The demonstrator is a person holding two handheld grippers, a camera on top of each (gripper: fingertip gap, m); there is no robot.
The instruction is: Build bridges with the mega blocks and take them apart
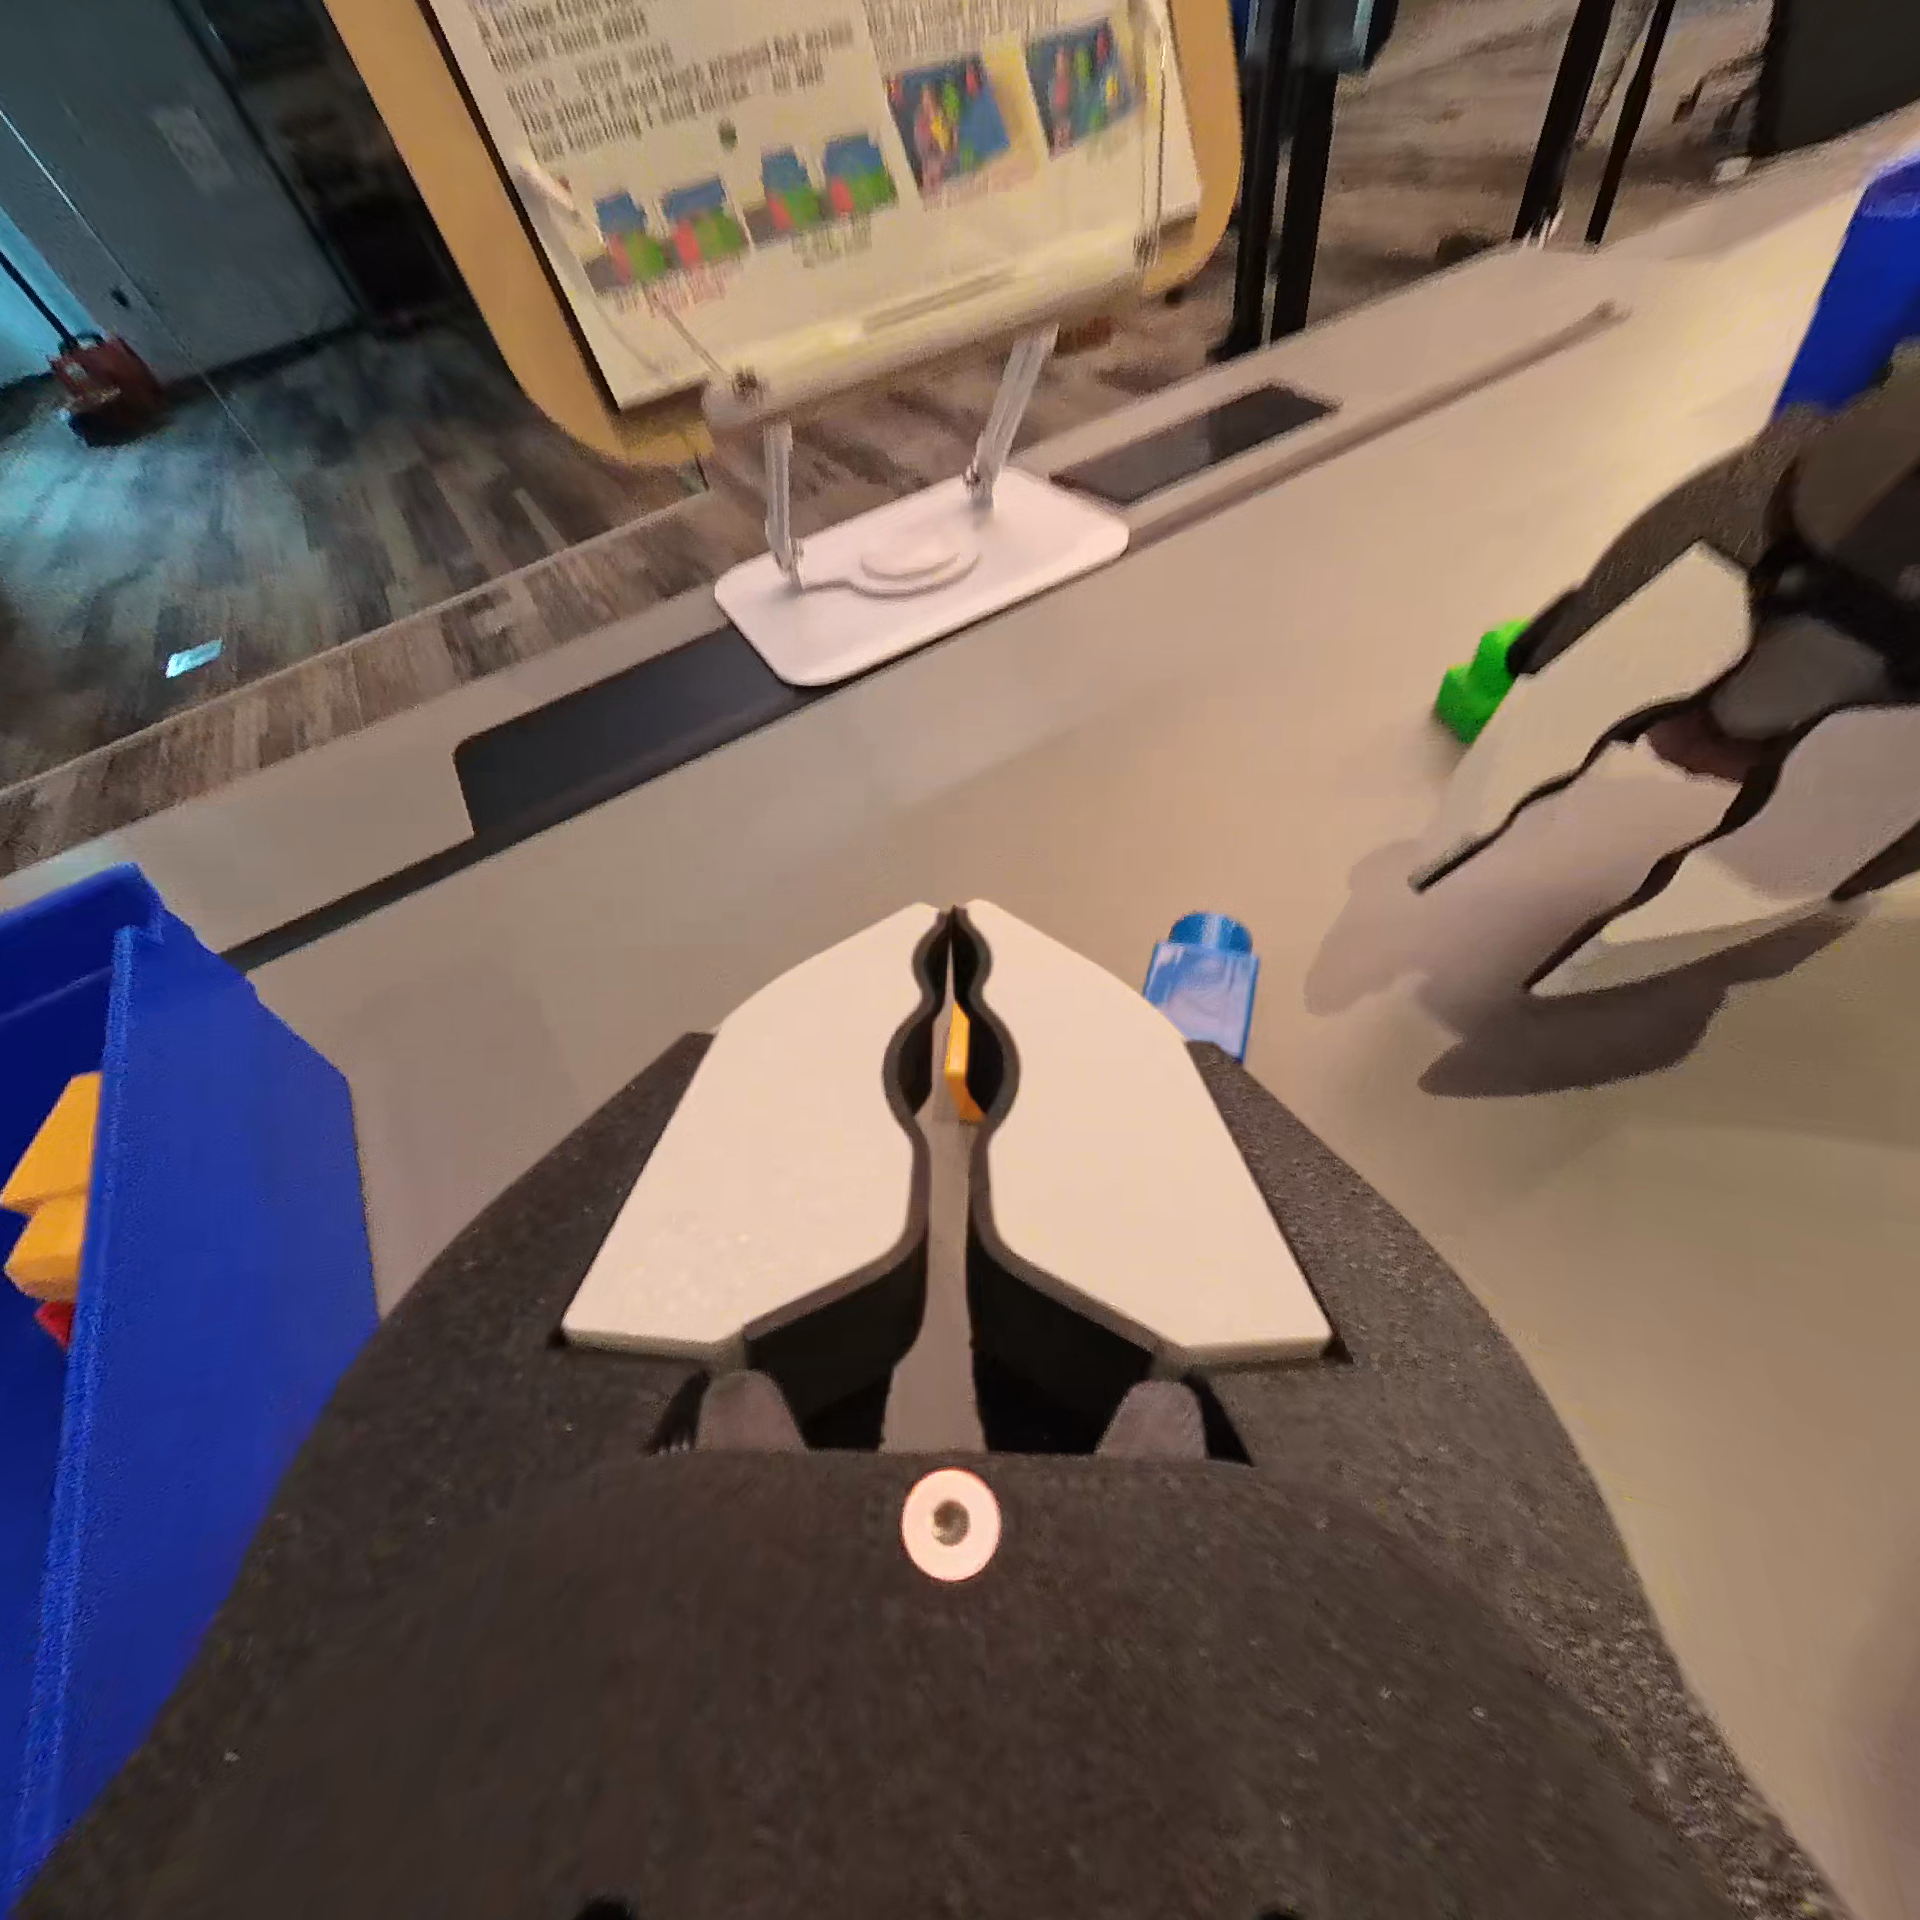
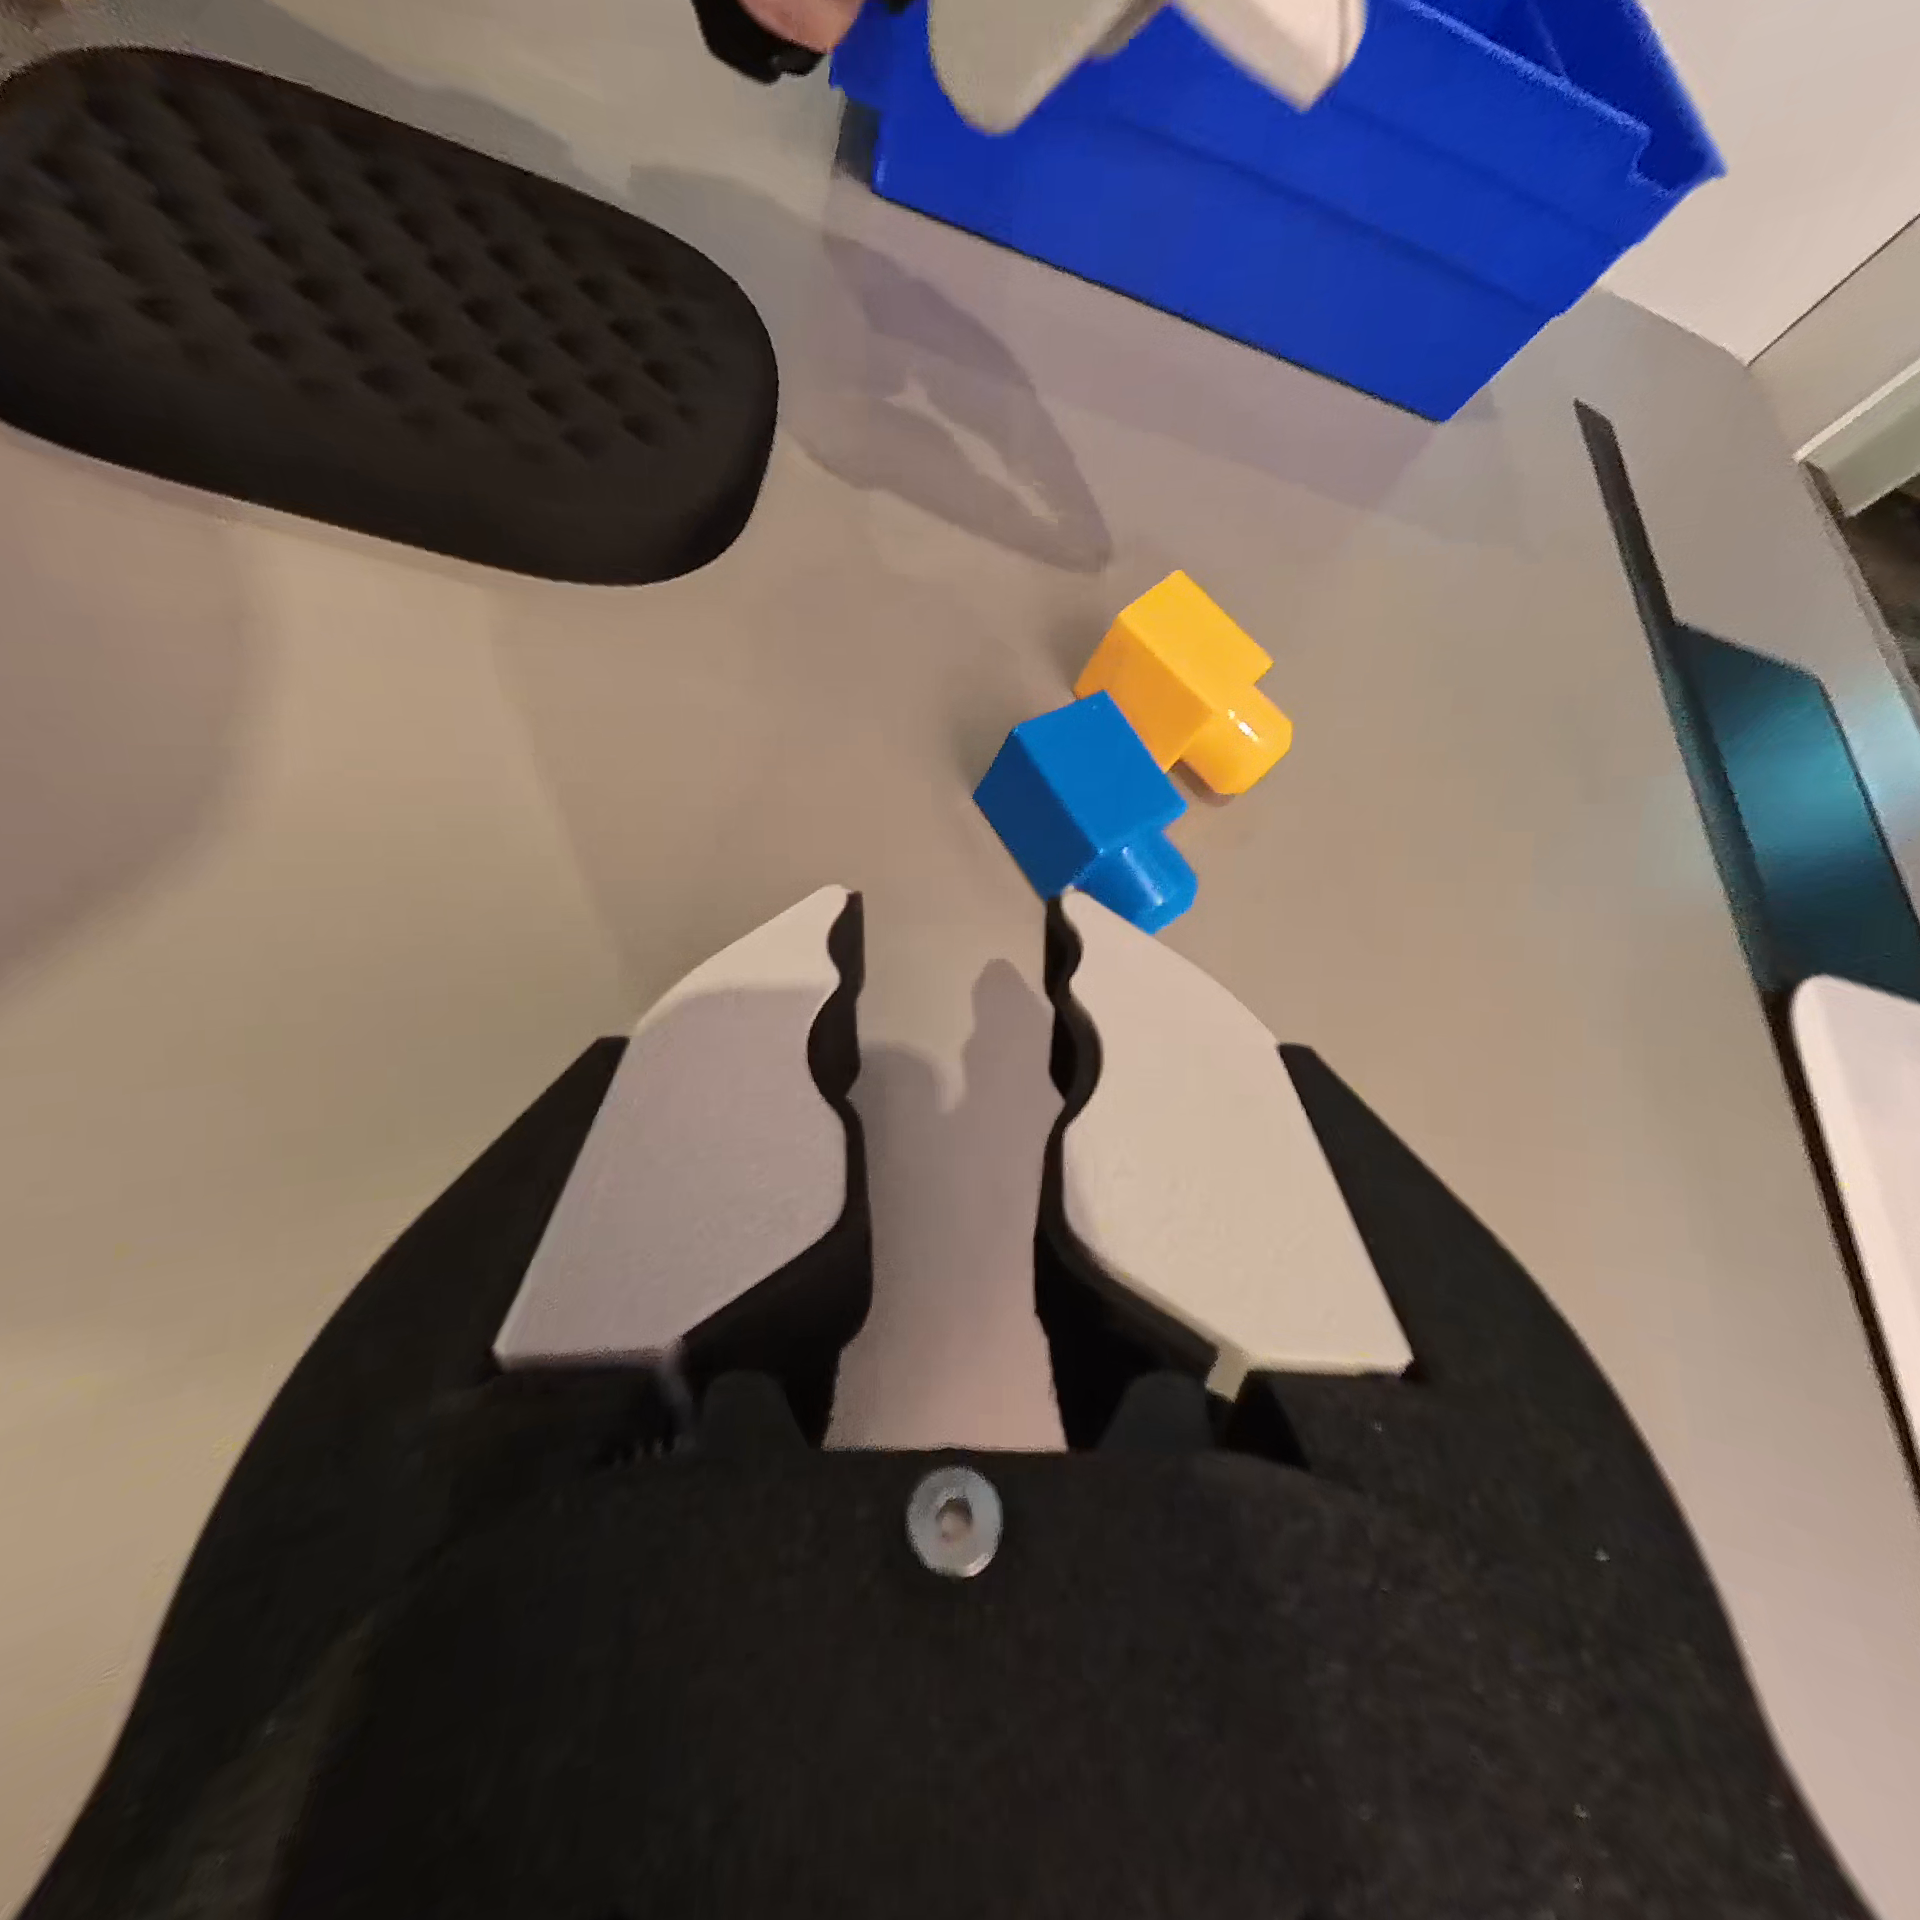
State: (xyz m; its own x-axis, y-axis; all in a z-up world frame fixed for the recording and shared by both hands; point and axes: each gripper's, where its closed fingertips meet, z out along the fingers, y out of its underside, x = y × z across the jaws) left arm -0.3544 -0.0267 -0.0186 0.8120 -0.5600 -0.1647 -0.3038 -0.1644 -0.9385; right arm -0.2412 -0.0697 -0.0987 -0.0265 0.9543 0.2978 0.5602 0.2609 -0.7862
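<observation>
In the right wrist view a blue block (image 2: 1081, 800) and a yellow block (image 2: 1184, 665) lie on their sides, touching, on the grey table. My right gripper (image 2: 954, 909) is open and empty, its right fingertip just short of the blue block. My left gripper (image 1: 951, 916) is shut and empty above the table. The yellow block (image 1: 958, 1060) shows through the gap between its fingers, and the blue block (image 1: 1205, 977) is just to their right. A green block (image 1: 1481, 681) lies on the table behind the right gripper (image 1: 1481, 935).
A blue bin (image 1: 208, 1143) with yellow and red blocks stands at the left; it also shows in the right wrist view (image 2: 1247, 239). A white stand (image 1: 914, 582) holding an instruction sheet is at the table's far edge. A black perforated pad (image 2: 364, 312) lies beside the table. There is about 15 cm between the tips of the two grippers.
</observation>
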